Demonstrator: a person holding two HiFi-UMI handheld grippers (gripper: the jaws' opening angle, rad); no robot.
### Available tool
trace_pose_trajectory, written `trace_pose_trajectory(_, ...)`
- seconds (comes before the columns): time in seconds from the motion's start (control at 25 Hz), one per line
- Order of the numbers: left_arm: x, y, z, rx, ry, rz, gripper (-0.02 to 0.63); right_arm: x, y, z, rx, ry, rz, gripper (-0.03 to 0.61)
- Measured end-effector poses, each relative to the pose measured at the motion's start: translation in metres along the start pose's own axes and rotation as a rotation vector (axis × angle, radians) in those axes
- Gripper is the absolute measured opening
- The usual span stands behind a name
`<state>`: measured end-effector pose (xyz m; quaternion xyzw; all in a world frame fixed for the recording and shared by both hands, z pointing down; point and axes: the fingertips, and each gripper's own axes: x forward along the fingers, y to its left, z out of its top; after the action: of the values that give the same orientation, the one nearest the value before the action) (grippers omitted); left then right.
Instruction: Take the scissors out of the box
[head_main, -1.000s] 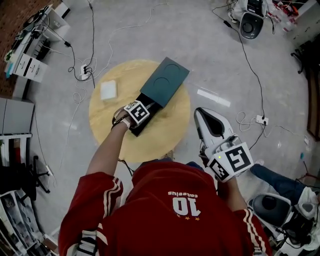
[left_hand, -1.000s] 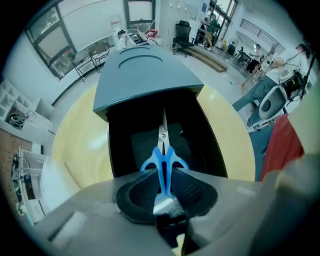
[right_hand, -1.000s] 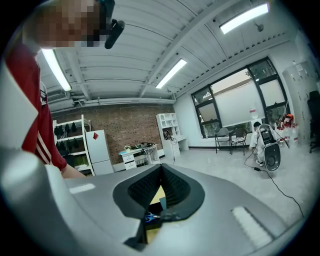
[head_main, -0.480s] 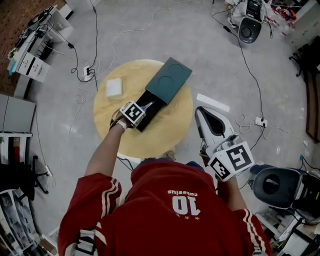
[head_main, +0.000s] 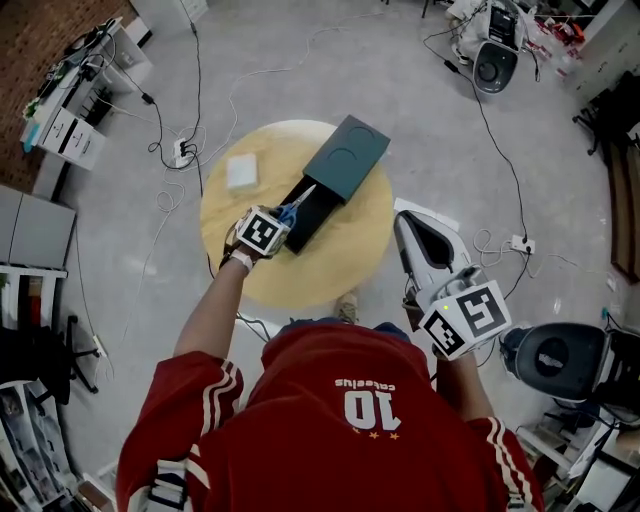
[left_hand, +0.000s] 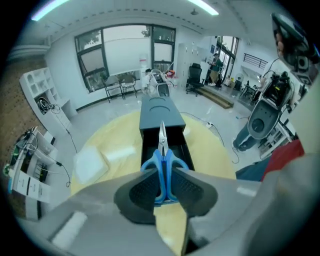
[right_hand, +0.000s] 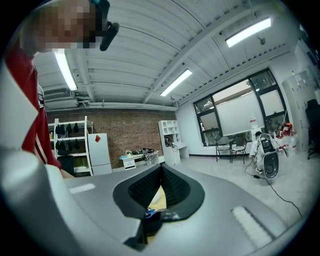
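**A:** How far along is it?

**B:** Most of the way, I'd say. The left gripper is clamped on the scissors. Its pads press the blue handles from both sides, and the blades point away from it toward the far side of the table.

**A:** And the box?

**B:** The box lies on the table with its dark drawer slid out toward the near-left. From the head view the scissors sit over the near end of that drawer, just beside the gripper. They look raised out of it rather than lying inside, though I can't tell how clear of the rim the tip is.

**A:** What about the other hand?

**B:** The right gripper is well off to the right, past the table edge. Its jaws are closed tip to tip with nothing held between them. It touches nothing.

**A:** So what's left?

**B:** As I judge it, carry the scissors clear of the drawer and set them on bare table. There is room on the near side and at the left, beside the white pad. The grip looks centred on the handles, so I'd expect no slipping.
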<state>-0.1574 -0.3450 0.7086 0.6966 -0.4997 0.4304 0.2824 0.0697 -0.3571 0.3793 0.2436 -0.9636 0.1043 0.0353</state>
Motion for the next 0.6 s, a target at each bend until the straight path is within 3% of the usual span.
trace_pose_trajectory(0.12, -0.029, -0.014, 0.016, -0.035, -0.106, -0.04, 0.095, -0.005, 0.013, 0.006, -0.009, -0.016, -0.004, -0.005)
trace_pose_trajectory(0.6, -0.187, -0.04, 0.035, -0.071, -0.473, -0.027, 0.095, -0.022, 0.093, 0.038, -0.06, -0.079, -0.015, -0.005)
